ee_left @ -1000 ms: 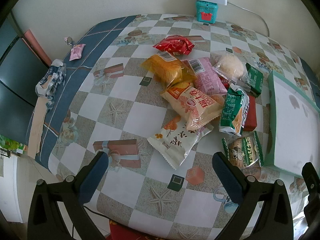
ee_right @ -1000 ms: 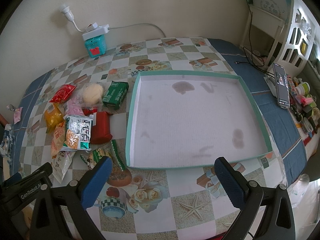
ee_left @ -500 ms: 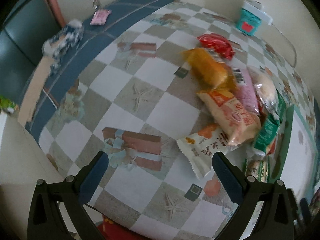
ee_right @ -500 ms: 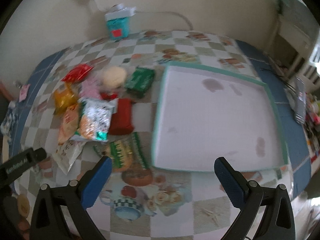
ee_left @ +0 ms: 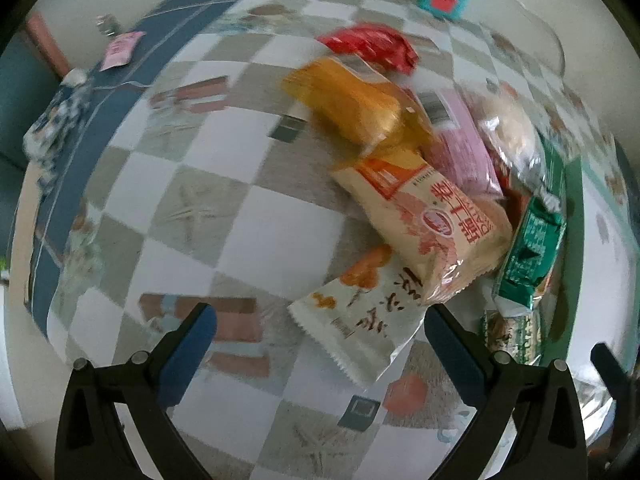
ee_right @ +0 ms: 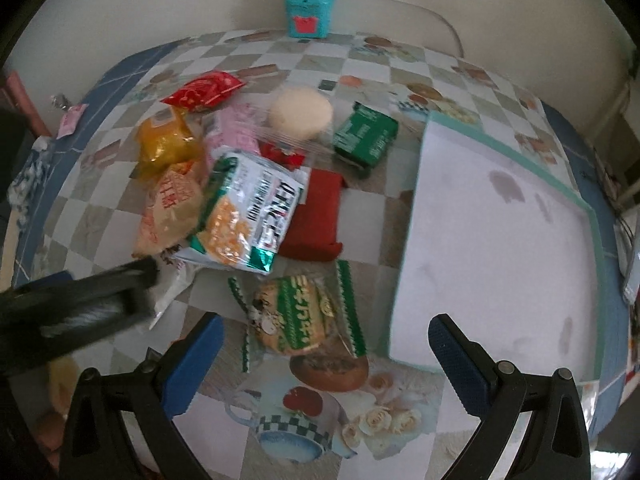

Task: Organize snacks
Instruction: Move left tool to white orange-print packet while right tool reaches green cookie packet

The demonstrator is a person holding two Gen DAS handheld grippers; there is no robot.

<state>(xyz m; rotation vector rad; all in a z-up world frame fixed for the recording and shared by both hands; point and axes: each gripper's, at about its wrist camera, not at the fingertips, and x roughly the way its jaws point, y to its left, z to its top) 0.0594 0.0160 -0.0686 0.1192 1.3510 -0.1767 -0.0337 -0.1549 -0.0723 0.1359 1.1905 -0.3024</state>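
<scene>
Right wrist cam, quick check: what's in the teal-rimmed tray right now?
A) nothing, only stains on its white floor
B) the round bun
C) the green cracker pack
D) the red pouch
A: the tray shows only a bare white floor with a few dark stains, while the snacks, such as the green cracker pack, lie on the tablecloth to its left.

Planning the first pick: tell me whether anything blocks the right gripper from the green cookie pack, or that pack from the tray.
Nothing visible does. The right gripper is open, and the cookie pack lies flat on the tablecloth just beyond its fingers, with no snack on top of it. Only bare cloth separates the pack from the tray, which holds nothing.
</scene>
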